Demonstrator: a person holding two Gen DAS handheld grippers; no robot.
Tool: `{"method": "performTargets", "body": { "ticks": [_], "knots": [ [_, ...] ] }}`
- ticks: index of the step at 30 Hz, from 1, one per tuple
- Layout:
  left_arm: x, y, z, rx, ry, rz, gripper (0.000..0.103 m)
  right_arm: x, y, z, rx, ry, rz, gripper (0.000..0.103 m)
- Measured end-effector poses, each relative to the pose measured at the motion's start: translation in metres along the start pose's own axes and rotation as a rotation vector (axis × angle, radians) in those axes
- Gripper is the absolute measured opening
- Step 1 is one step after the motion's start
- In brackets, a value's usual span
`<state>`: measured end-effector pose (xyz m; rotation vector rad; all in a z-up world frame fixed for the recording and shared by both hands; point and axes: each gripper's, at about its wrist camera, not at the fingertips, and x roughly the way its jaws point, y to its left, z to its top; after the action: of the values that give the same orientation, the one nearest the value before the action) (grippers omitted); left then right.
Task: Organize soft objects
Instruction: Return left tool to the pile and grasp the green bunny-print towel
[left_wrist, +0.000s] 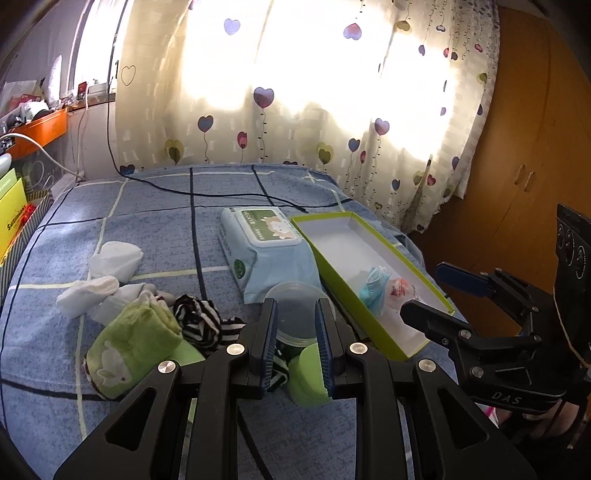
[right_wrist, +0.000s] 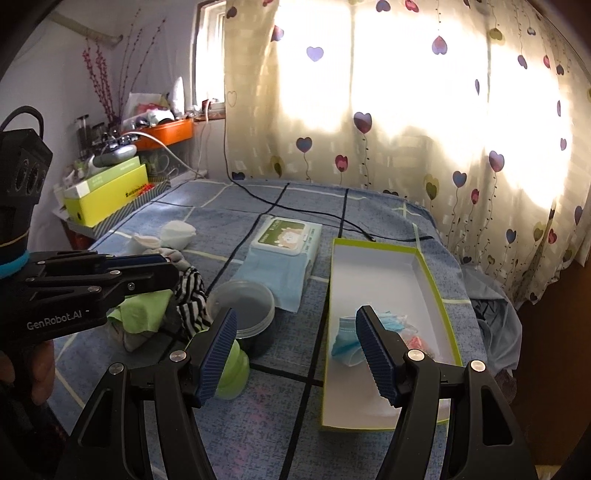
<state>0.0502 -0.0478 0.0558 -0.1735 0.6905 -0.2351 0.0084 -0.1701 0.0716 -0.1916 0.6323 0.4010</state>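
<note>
Left hand-held gripper (left_wrist: 295, 325) black with blue ribbed pads, silver screws, right hand-held gripper (right_wrist: 295, 350) alike

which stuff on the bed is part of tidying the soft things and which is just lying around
Part of the job:
- white socks
- green sock
- striped sock
- blue face mask, already in the box
- green-rimmed box

Just lying about:
- wet wipes pack
- clear plastic tub
- black cable
- yellow carton beside the bed
</note>
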Motion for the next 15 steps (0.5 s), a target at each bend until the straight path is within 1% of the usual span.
{"method": "performTargets", "body": {
  "ticks": [15],
  "knots": [
    [-0.009, 0.035, -0.012, -0.064, -0.010, 0.053, 0.022, 0.007, 0.020, 0.007, -0.021, 0.011, 0.072, 0.070]
  ]
}}
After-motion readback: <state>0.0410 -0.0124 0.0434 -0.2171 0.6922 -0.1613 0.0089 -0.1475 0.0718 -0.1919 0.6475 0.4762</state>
